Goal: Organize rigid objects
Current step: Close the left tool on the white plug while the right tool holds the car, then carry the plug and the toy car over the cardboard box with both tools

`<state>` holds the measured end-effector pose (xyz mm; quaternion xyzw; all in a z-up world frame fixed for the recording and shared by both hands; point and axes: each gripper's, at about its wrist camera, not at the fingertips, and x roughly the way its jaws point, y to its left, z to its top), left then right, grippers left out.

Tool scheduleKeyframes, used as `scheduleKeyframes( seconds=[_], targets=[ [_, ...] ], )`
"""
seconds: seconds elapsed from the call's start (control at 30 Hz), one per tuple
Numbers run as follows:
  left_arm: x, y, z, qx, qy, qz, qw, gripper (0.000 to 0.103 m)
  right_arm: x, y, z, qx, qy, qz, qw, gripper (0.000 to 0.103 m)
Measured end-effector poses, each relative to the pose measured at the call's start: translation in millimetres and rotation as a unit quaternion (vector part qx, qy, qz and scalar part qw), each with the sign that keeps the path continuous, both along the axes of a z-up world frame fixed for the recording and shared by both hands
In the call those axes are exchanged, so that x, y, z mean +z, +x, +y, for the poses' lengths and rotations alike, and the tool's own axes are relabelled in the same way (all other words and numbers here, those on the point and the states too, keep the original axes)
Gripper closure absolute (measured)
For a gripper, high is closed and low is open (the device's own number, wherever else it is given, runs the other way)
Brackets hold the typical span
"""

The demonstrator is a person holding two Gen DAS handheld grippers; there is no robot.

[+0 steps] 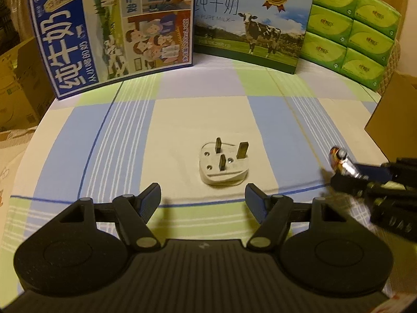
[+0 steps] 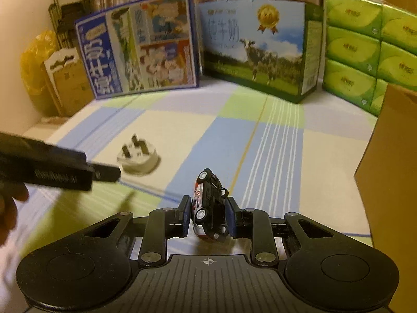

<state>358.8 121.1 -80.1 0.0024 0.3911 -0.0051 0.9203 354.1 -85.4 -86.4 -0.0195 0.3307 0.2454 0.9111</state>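
Observation:
A white three-pin plug [image 1: 222,165] lies pins-up on the checked cloth [image 1: 182,120], just beyond my left gripper [image 1: 203,199], which is open and holds nothing. In the right wrist view my right gripper [image 2: 208,217] is shut on a small toy car [image 2: 209,208], turned on its side with its dark underside and wheels facing right. The same car [image 1: 344,163] shows at the right edge of the left wrist view, held in the right gripper [image 1: 362,176]. The plug [image 2: 138,157] sits to the left of the car, next to the left gripper's finger [image 2: 104,173].
Two milk cartons [image 1: 114,31] [image 1: 250,23] stand along the back of the cloth, with stacked green tissue packs [image 1: 351,26] at the back right. A brown cardboard box [image 2: 391,169] rises at the right. A hand [image 2: 10,208] shows at the left edge.

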Motion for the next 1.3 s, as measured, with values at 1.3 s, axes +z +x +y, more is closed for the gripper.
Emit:
scheduleKeyframes(
  seconds=[1.3],
  targets=[
    [-1,33,-37,-0.028,-0.004,0.001,0.9996,0.058,21,17,-29,-0.05,0.041,0.002,0.998,0.079]
  ],
)
